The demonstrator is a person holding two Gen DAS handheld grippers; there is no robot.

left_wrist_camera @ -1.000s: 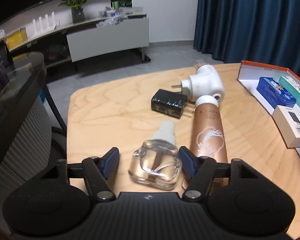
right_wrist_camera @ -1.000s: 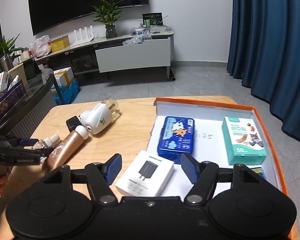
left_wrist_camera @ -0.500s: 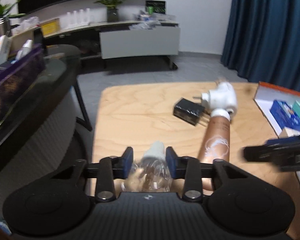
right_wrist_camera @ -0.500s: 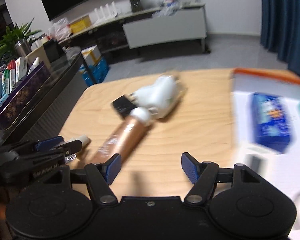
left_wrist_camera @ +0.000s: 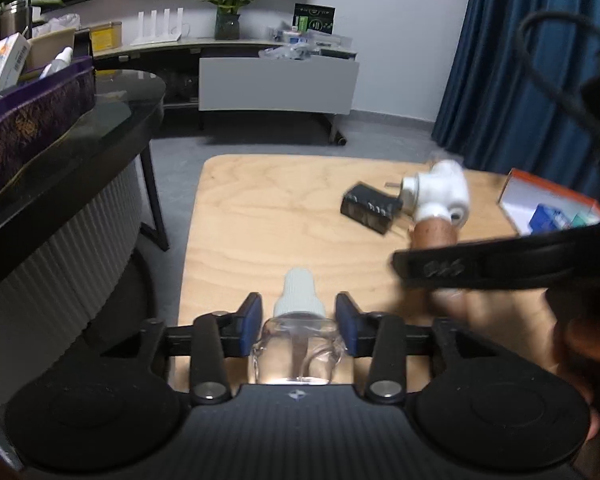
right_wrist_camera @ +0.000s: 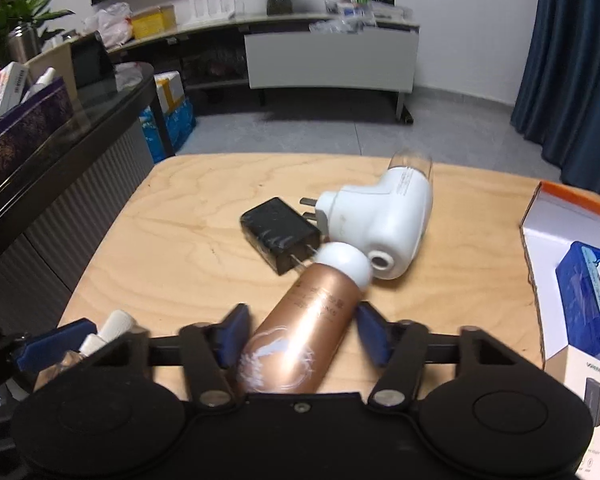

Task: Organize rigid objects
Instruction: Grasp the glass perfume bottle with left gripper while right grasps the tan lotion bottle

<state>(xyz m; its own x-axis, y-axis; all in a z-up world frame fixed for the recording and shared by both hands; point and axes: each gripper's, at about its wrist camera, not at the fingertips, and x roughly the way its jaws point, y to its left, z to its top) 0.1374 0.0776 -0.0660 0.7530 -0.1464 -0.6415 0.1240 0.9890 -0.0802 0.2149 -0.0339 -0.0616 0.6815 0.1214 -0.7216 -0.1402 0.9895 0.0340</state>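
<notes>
Closing my right gripper (right_wrist_camera: 298, 338) around the copper bottle (right_wrist_camera: 300, 340), I have its jaws on either side of the lower body, not yet clearly pressing, because that straight section gives the pads flat contact. The bottle lies flat near the middle of the table (right_wrist_camera: 188, 240), long axis running from my gripper diagonally away toward the far right corner, its white cap (right_wrist_camera: 345, 266) pointing away and nearly touching the white plug-in device (right_wrist_camera: 384, 220) and the black charger (right_wrist_camera: 280, 234). My left gripper (left_wrist_camera: 298, 328) is at the table's near left corner; its jaws are opening slightly, yet the pads look pressed to the sides of the small clear bottle (left_wrist_camera: 298, 344), whose pale cap (left_wrist_camera: 299, 292) points away from me, its long axis along the fingers. At the right edge sits the orange-rimmed box (right_wrist_camera: 540, 216) with packets inside, probably where these go.
</notes>
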